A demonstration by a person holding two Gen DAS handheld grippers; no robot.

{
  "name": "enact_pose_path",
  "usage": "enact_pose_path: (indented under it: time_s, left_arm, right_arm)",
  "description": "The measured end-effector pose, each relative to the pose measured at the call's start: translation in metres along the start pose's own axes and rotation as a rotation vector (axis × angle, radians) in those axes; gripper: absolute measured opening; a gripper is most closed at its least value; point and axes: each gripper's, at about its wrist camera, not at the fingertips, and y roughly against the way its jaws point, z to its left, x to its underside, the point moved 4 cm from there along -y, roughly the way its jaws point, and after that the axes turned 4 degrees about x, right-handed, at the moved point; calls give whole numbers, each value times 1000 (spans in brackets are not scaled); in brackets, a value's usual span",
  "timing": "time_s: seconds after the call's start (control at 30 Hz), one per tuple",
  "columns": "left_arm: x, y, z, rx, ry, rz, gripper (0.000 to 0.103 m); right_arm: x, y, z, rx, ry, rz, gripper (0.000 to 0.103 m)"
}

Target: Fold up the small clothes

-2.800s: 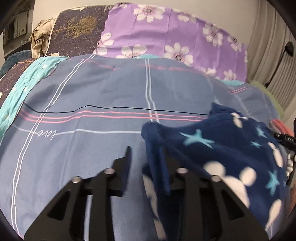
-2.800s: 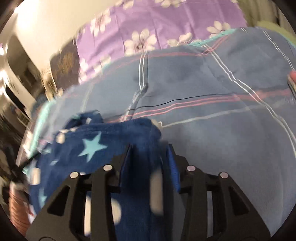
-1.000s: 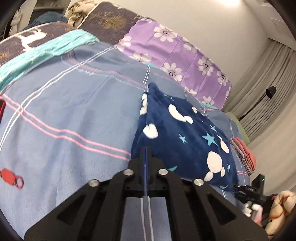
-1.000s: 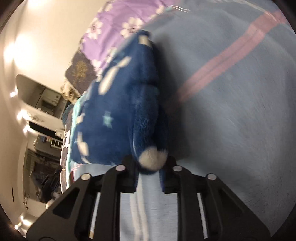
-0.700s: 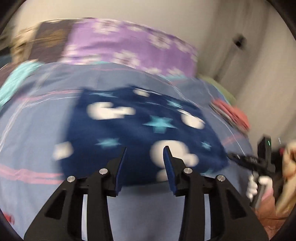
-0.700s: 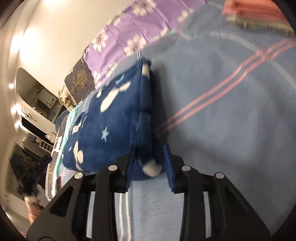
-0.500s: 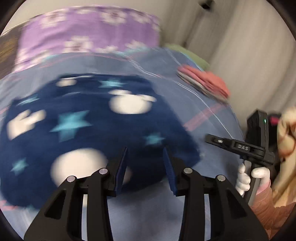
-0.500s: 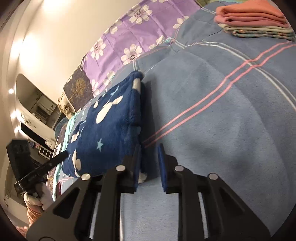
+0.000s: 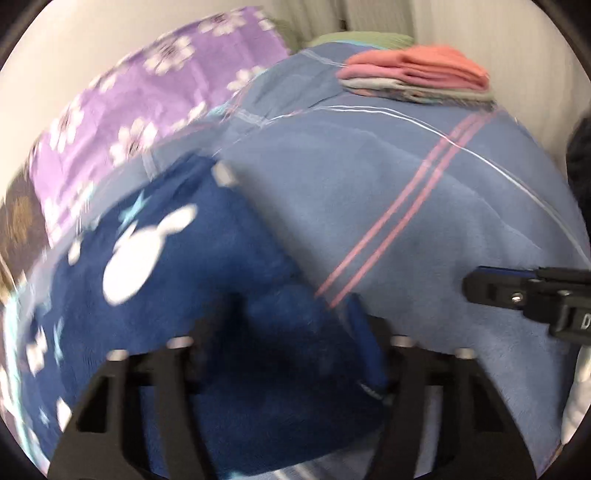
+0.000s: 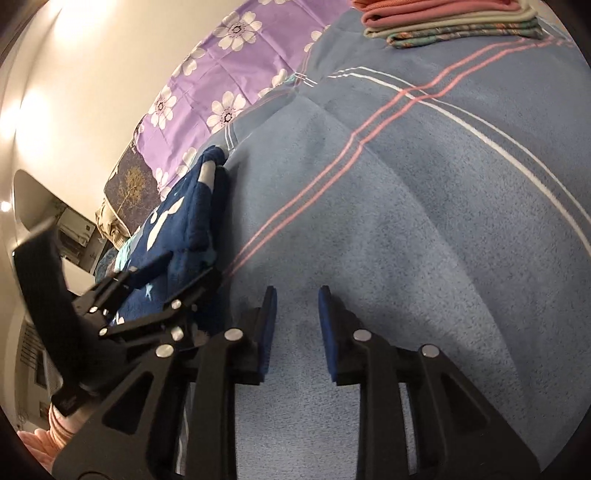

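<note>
A folded dark blue fleece garment (image 9: 177, 266) with white shapes and pale stars lies on the blue striped bedspread (image 9: 424, 206). My left gripper (image 9: 291, 317) is open, its jaws astride the garment's near right corner. The right wrist view shows the garment (image 10: 184, 218) at left with the left gripper (image 10: 177, 266) over its near end. My right gripper (image 10: 297, 310) is open and empty over bare bedspread (image 10: 406, 221), to the right of the garment. Its black tip shows in the left wrist view (image 9: 524, 291).
A stack of folded clothes (image 9: 413, 74), pink on top, sits at the far right of the bed, also in the right wrist view (image 10: 450, 18). Purple flowered pillows (image 10: 229, 74) line the headboard side. A wall and shelves stand at left.
Both grippers let go of the garment and it now lies flat and folded. The left gripper swung right onto its near corner. The right gripper drew clear onto bare bedspread.
</note>
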Motion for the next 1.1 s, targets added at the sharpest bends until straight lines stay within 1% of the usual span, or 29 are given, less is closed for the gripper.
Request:
enact_pose_path:
  time_s: [0.03,0.07,0.1,0.13,0.17,0.2,0.27,0.37,0.5,0.6,0.67,0.7,0.73,0.8,0.83,0.87,0.9,0.93,0.97,1.0,1.07,1.1]
  left_arm:
    - [3,4,11,31,49,-8,39]
    - [7,11,27,111,133,-17,31]
    - [8,14,36,154,190,-18,29]
    - [10,16,44,180,233,-15,26]
    - [12,17,51,207,258,-11,25]
    - [14,17,50,213,253,-13,25]
    - [15,14,46,205,233,-8,25]
    - [16,13,43,198,223,-11,26]
    - [16,11,44,211,234,-3,26]
    - [20,16,49,226,261,-6,26]
    - [22,16,49,227,257,-6,26]
    - [22,16,47,224,250,-6,26]
    - [22,17,46,221,243,-6,26]
    - [20,16,43,225,229,-5,26]
    - [20,15,41,229,221,-4,26]
    - [19,15,38,233,209,-7,26]
    - [18,14,36,236,198,-11,26]
    - [18,13,33,242,186,-13,26]
    - [17,13,30,252,174,-14,26]
    - [16,13,27,259,162,-18,25]
    - [15,14,17,275,110,-33,21]
    - [16,14,12,281,85,-36,21]
  right_arm:
    - [-1,0,3,3,22,6,31]
    - [-2,-1,6,7,39,12,31]
    - [-5,-2,10,14,67,18,31]
    - [-9,-5,15,18,100,27,32]
    - [-13,-7,20,16,121,35,32]
    - [-17,-11,26,9,144,45,33]
    - [-29,-25,44,-33,204,78,36]
    - [-47,-49,62,-33,253,126,37]
    - [-74,-90,79,-97,237,243,38]
    - [-93,-113,89,-86,238,272,38]
    - [-107,-131,95,-107,211,292,39]
    - [-114,-142,98,-145,183,311,41]
    - [-119,-147,99,-167,166,321,49]
    - [-126,-161,103,-213,140,345,58]
    - [-128,-170,106,-235,138,359,58]
    - [-129,-175,108,-239,139,359,58]
    - [-131,-179,111,-239,137,354,51]
    - [-133,-182,115,-247,135,351,16]
    - [-134,-181,120,-264,128,342,11]
    - [-138,-178,122,-269,119,322,10]
    - [-151,-156,131,-303,147,210,9]
    - [-155,-152,132,-294,158,182,9]
